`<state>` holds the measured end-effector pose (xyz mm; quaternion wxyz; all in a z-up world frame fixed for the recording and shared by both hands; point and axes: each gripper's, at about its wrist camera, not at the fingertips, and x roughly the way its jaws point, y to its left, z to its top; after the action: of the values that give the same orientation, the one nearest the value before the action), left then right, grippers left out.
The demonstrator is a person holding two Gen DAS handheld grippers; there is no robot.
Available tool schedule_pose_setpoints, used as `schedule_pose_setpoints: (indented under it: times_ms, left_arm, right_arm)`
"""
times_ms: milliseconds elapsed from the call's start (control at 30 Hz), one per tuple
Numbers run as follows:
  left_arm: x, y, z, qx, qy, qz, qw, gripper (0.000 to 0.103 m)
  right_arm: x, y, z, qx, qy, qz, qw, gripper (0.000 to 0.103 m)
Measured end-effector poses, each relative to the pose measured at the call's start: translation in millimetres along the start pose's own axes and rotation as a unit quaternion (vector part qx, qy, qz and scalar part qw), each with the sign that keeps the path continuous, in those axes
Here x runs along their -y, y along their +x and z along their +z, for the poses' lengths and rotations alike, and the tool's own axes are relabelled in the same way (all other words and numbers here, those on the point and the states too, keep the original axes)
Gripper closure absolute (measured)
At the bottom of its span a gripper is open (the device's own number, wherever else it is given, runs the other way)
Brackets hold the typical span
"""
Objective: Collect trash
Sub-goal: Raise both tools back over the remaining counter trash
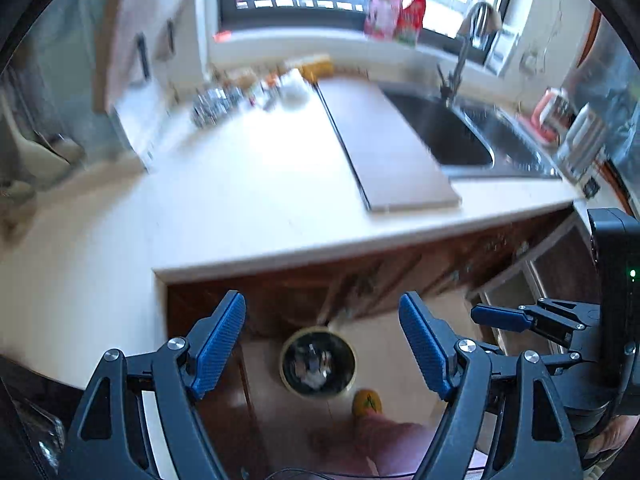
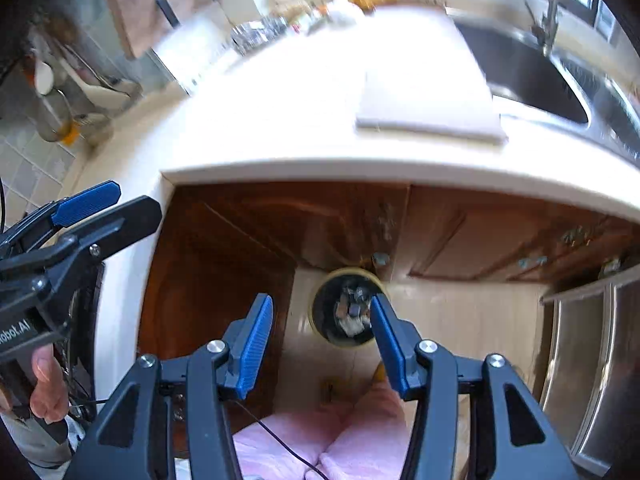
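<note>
Both my claws hang empty with their blue fingers spread apart: my left claw (image 1: 322, 344) low in the left view, my right claw (image 2: 322, 338) low in the right view. The trash bin (image 1: 318, 365), holding scraps, stands on the floor below the counter (image 1: 240, 184), framed between my left fingers. In the right view it sits just above centre, touching nothing.

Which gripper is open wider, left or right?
The left gripper; the gap between its blue pads is clearly wider than the right gripper's. Both are empty.
</note>
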<state>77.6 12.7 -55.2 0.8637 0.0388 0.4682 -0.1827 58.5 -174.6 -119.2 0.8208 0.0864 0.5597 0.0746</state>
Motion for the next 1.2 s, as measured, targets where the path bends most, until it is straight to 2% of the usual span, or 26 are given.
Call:
schedule_pose_setpoints:
  times_ms: [300, 367, 600, 767, 1000, 1200]
  left_arm:
    - [-16, -42, 37, 0.058, 0.015, 0.047, 0.9971, 0.025]
    - [-20, -43, 48, 0.062, 0.016, 0.056, 0.9964, 0.025]
    - [-28, -22, 103, 0.08, 0.016, 0.097, 0.9919, 0.025]
    - [-38, 13, 160, 0.076, 0.002, 0.117, 0.9902, 0.025]
    - [-61, 103, 244, 0.039, -0.011, 0.159, 0.9864, 0.025]
    - [-98, 179, 275, -0.017, -0.044, 0.16, 0.986, 0.025]
  right_arm:
    - [-14, -52, 52, 0.068, -0.021, 0.017, 0.997, 0.05]
    - [-16, -62, 66, 0.08, -0.026, 0.019, 0.996, 0.042]
    - [-10, -71, 138, 0.105, -0.046, 0.035, 0.993, 0.041]
    - [5, -56, 202, 0.108, -0.066, 0.039, 0.991, 0.041]
    - [29, -8, 299, 0.09, -0.077, 0.053, 0.992, 0.041]
    - [51, 54, 366, 0.059, -0.071, 0.063, 0.994, 0.041]
